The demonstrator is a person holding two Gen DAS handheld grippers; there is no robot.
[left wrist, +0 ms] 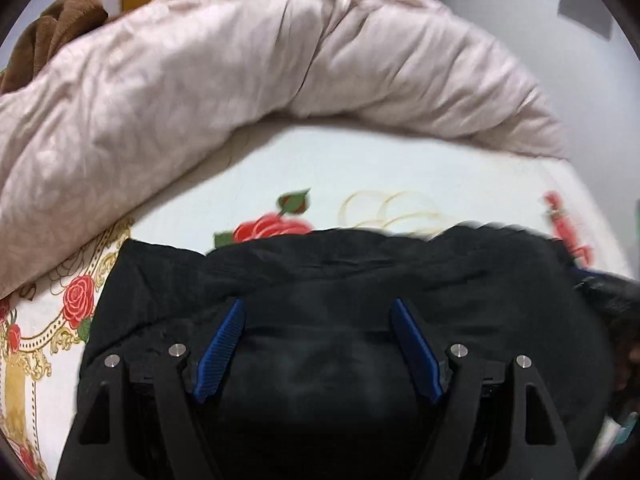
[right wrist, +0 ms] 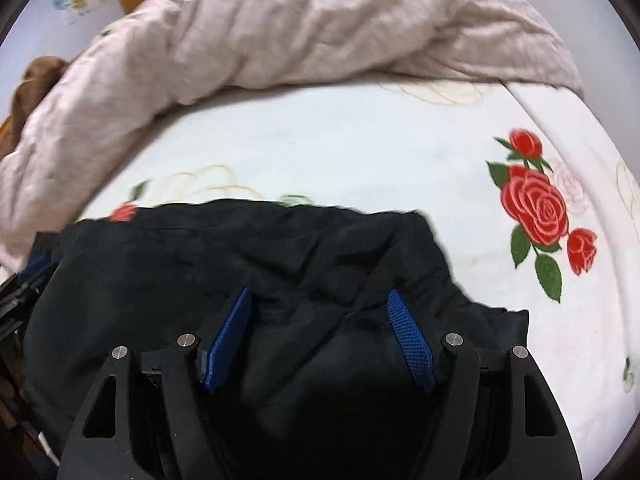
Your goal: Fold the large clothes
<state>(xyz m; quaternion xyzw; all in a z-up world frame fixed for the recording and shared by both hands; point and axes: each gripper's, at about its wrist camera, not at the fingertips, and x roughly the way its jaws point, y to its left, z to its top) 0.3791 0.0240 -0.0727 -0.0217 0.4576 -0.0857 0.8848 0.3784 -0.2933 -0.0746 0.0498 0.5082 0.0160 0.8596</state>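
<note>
Lying bunched and creased on the sheet just short of the quilt, the black garment shows no neat fold yet; left gripper and right gripper hover over it, jaws apart, gripping nothing.

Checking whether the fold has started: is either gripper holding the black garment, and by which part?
Nothing is held. The left gripper and right gripper are both open above the black garment, pads not pressing the cloth.
</note>
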